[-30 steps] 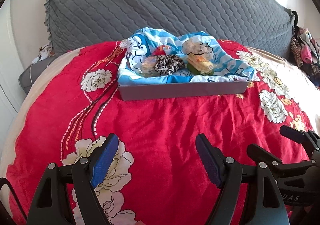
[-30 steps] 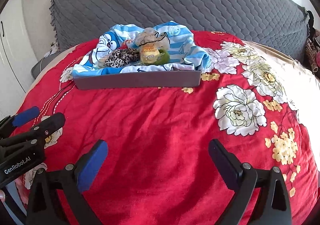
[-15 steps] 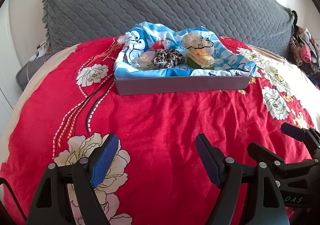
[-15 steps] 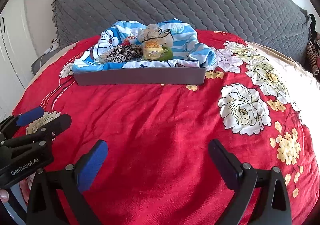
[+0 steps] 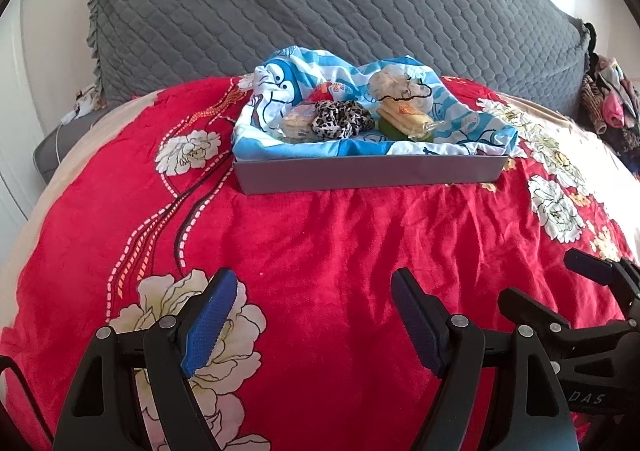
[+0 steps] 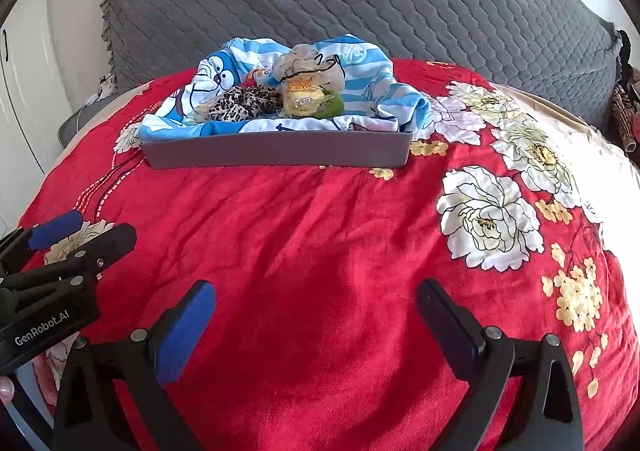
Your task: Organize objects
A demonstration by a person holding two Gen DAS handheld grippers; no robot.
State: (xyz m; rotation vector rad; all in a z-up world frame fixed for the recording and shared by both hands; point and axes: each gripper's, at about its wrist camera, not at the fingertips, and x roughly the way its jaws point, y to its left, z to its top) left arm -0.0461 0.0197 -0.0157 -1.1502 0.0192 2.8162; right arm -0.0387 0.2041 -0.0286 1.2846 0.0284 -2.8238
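A grey tray [image 5: 368, 173] [image 6: 280, 153] sits on the red flowered bedspread, lined with a blue-and-white cartoon cloth [image 5: 276, 83] [image 6: 220, 71]. In it lie a leopard-print scrunchie [image 5: 340, 119] [image 6: 244, 101], wrapped yellow snacks [image 5: 404, 117] [image 6: 304, 101], a clear packet [image 5: 298, 123] and a pale bag [image 5: 400, 87]. My left gripper [image 5: 312, 315] is open and empty, well short of the tray. My right gripper [image 6: 316, 315] is open and empty too, beside the left one.
A grey quilted headboard cushion [image 5: 320, 3] stands behind the tray. Clothes [image 5: 608, 103] hang at the far right. The bed edge falls away at the left [image 5: 24, 211]. A white wall lies to the left.
Both grippers have moved forward slightly toward the tray, which now looks a little nearer. Both stay open and empty.
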